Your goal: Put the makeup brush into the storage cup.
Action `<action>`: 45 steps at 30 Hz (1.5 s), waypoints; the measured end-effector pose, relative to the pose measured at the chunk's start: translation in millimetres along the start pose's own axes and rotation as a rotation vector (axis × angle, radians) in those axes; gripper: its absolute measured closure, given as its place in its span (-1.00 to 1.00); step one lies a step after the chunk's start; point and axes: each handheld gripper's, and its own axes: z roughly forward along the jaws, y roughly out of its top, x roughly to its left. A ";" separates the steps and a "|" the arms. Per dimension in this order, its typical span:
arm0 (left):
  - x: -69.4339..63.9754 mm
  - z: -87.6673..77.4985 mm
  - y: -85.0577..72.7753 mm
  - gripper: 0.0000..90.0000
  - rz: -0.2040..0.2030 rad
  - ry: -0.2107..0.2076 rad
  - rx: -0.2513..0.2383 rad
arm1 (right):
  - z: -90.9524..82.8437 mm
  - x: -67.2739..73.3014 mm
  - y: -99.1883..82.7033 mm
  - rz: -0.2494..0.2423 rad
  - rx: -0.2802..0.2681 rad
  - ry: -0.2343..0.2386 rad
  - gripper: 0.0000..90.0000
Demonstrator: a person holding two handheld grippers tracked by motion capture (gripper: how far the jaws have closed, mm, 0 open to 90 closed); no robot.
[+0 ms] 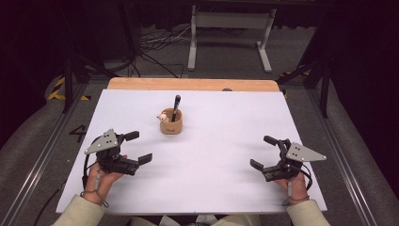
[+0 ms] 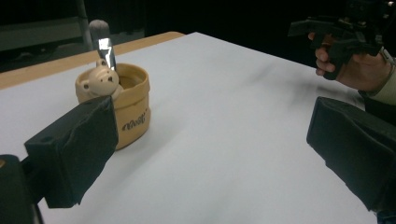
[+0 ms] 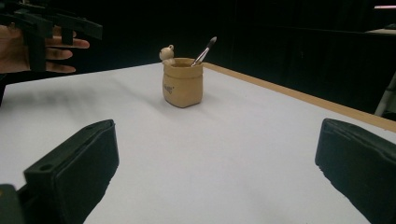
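The left gripper (image 1: 139, 147) is held by the left hand (image 1: 101, 181) at the near left of the white table (image 1: 221, 188), its jaws spread wide with nothing between them. The right gripper (image 1: 263, 151) is held by the right hand (image 1: 291, 184) at the near right, its jaws likewise parted and bare. Both grippers are kept just above the table top, well apart from one another, and are pointed inward. Ahead of the left gripper and off to its right, a tan cup (image 1: 171, 125) is seen standing upright on the table; from the right gripper it lies ahead and to the left, farther off. A small bear figure (image 2: 99, 80) is perched on the cup's rim, on the side nearer the left gripper. A dark-handled brush (image 1: 175, 107) is propped inside the cup, leaning slightly, its upper end raised well above the rim. Beyond the cup, a wooden edge (image 1: 193, 84) is seen along the far side of the table.
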 end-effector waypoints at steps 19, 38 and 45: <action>0.2 4.9 -38.9 -0.93 -0.025 -0.023 0.038 | 1.2 3.7 -5.8 -0.009 0.016 0.012 -1.00; 4.4 12.9 -54.9 -0.93 -0.032 0.009 0.076 | 4.1 7.3 -11.2 -0.015 0.071 0.004 -1.00; 3.4 13.9 -54.9 -0.93 -0.024 0.003 0.079 | 4.5 7.5 -11.3 -0.018 0.075 0.005 -1.00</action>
